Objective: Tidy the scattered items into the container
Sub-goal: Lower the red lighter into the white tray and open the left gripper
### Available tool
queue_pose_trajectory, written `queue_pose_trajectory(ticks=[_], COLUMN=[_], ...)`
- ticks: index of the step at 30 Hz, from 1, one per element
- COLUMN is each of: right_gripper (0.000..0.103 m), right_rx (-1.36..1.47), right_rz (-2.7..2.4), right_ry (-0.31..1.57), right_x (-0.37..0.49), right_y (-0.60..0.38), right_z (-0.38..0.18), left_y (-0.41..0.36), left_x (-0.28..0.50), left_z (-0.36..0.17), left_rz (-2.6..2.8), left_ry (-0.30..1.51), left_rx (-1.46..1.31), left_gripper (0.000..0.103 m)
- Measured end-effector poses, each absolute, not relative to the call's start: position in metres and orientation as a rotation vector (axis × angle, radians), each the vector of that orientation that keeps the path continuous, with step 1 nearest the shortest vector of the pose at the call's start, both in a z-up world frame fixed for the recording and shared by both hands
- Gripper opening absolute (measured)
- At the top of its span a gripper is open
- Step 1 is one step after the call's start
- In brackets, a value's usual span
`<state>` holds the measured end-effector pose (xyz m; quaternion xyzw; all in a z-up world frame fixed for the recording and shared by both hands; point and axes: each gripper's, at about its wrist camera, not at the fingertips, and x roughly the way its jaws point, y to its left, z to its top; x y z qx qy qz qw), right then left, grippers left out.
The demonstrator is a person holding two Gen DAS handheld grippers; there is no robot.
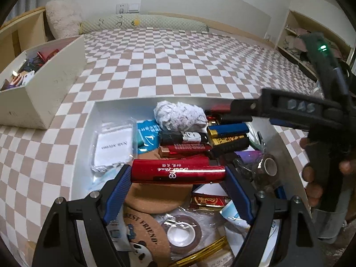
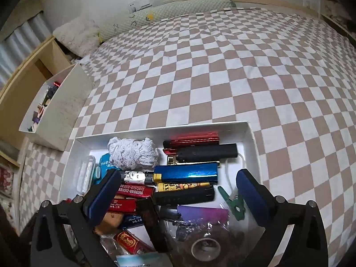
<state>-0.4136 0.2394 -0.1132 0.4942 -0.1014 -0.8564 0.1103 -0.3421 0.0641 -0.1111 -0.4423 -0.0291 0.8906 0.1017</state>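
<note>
Left gripper (image 1: 178, 173) pinches a red lighter (image 1: 178, 170) over the white tray (image 1: 82, 155); right gripper (image 2: 178, 191) hangs spread and empty above the lighters. Placing step, I'd say: next, lower it into a gap, then let go.

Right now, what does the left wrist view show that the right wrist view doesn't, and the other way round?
Only the left wrist view shows the left gripper clamped on a red lighter across its jaws, the right gripper reaching in from the side with a hand on its handle, and a cork coaster printed with a panda.

Only the right wrist view shows the right gripper from behind, jaws wide and empty, and a green tool.

Both show the white tray, the crumpled grey cloth, the blue lighter and the beige bin on the checkered bedspread.
</note>
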Motion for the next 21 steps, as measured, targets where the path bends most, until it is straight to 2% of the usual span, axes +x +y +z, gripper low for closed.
queue_pose_trajectory(ticks=[21], right_gripper=[0.103], right_rx=[1.384], right_rz=[-2.506], right_ry=[-0.376], right_x=[-0.386], right_y=[0.256], right_z=[-0.1], left_y=[0.102], left_x=[-0.345], left_z=[-0.126], left_rz=[2.53], left_ry=[-0.168], left_rx=[-1.355], left_gripper=[0.082])
